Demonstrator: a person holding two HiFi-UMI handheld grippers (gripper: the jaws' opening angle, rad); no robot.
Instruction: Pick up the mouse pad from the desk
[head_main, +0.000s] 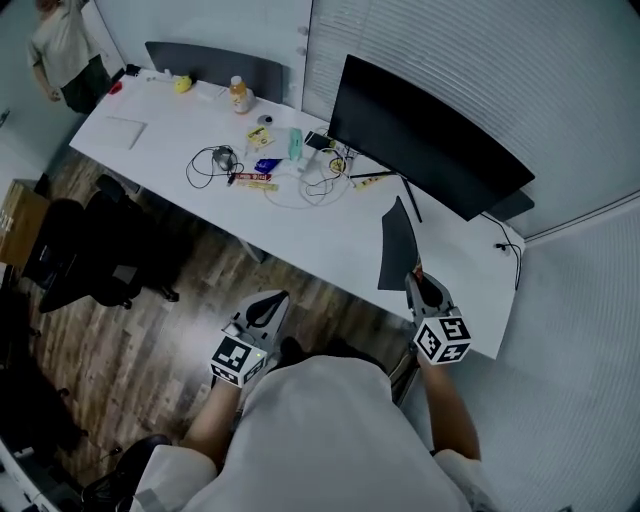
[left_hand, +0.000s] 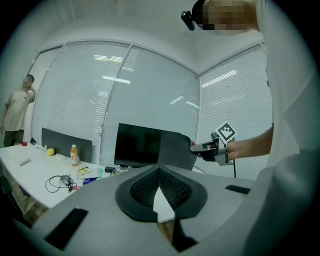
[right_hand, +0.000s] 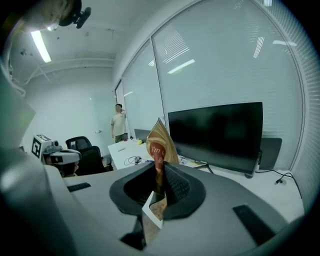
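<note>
Right tool (head_main: 417, 277) clamped shut, left tool (head_main: 277, 300) closed.

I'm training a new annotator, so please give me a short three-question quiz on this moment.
1. True or false: the mouse pad is lying flat.
2. Which claw grips the mouse pad? A) left claw B) right claw C) both
3. Fill in: the left claw's jaws are ____, with nothing between them.
Key: 1 false, it is held up on edge; 2 B; 3 shut.

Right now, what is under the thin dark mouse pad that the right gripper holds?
Only bare white desk shows beneath the lifted mouse pad; the strip its dark sheet covers cannot be seen.
</note>
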